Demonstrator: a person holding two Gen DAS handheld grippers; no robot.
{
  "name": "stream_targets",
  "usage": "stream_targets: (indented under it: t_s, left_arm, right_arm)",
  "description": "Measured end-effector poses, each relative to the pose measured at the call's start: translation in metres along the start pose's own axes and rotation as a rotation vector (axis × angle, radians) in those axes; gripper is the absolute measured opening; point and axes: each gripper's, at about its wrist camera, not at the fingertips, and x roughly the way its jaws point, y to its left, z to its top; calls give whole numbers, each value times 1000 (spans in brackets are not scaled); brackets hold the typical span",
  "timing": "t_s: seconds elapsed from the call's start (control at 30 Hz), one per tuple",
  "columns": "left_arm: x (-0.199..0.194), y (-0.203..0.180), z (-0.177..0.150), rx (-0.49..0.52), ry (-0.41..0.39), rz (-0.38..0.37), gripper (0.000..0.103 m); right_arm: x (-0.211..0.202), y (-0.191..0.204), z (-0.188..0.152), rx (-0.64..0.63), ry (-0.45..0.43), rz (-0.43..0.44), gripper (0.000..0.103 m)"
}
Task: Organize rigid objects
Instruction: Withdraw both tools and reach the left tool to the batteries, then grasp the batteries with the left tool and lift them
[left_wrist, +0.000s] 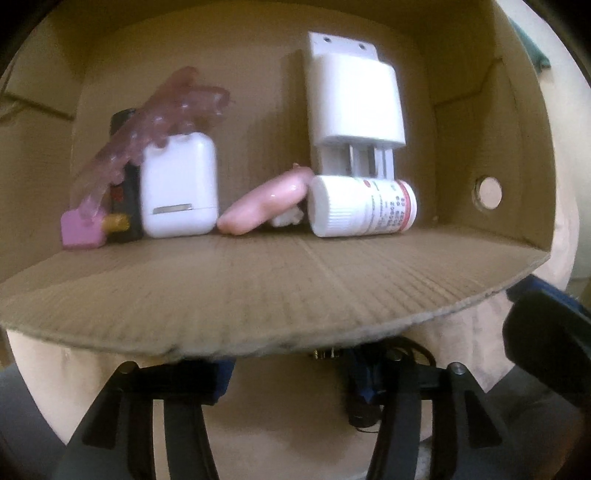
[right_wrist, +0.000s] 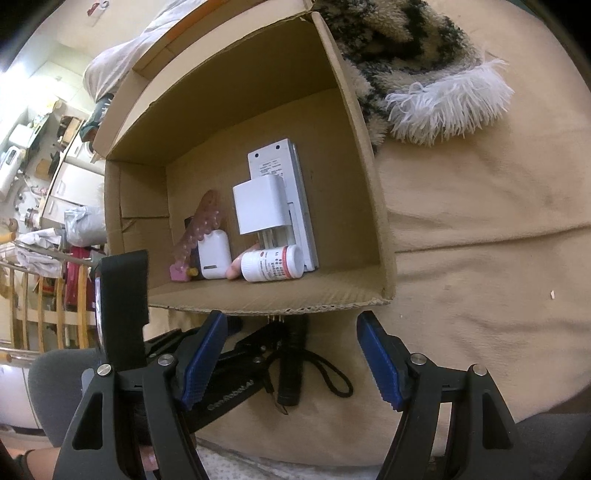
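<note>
An open cardboard box (left_wrist: 258, 295) (right_wrist: 369, 206) stands on a beige bed cover. Along its near wall lie a white pill bottle (left_wrist: 364, 205) (right_wrist: 273, 264), a white charger on a flat white device (left_wrist: 354, 103) (right_wrist: 264, 206), a smooth pink piece (left_wrist: 266, 206), a white case (left_wrist: 179, 188) (right_wrist: 214, 254) and a knobbly translucent pink strip (left_wrist: 147, 140). Outside that wall a black flashlight (right_wrist: 293, 362) (left_wrist: 362, 406) with a cord loop rests on the cover. My left gripper (left_wrist: 291, 365) hangs over it, jaws apart, tips hidden under the box edge. My right gripper (right_wrist: 291, 358) is open and empty, short of the box.
A black-and-white shaggy blanket (right_wrist: 424, 62) lies past the box's right wall. Bare bed cover (right_wrist: 480, 240) spreads to the right. A wooden rail (right_wrist: 48, 306) and cluttered shelves sit at the left. A round hole (left_wrist: 488, 192) pierces the box's right wall.
</note>
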Motion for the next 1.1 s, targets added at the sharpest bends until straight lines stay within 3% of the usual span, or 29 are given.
stream_targets:
  t_s: [0.1, 0.2, 0.23, 0.6, 0.77, 0.83, 0.9, 1.1]
  left_arm:
    - [6, -5, 3, 31, -7, 74, 22]
    - [4, 1, 3, 12, -8, 33, 17]
    - [4, 4, 2, 9, -8, 26, 9]
    - [-23, 56, -13, -150, -16, -105, 9]
    - [-44, 131, 0, -190, -42, -180, 9]
    - [-48, 136, 0, -201, -51, -218, 9]
    - [-47, 140, 2, -187, -54, -201, 9]
    - [7, 123, -17, -191, 41, -185, 9]
  right_arm:
    - [1, -1, 0, 1, 5, -6, 76]
    - [2, -3, 0, 5, 5, -13, 76]
    - [2, -4, 0, 8, 6, -14, 76]
    - [10, -2, -1, 0, 33, -26, 76]
    - [16, -1, -3, -2, 51, -33, 76]
    - [17, -3, -4, 3, 57, -31, 76]
    - [18, -4, -5, 3, 59, -37, 76]
    - [22, 2, -7, -21, 70, -52, 76]
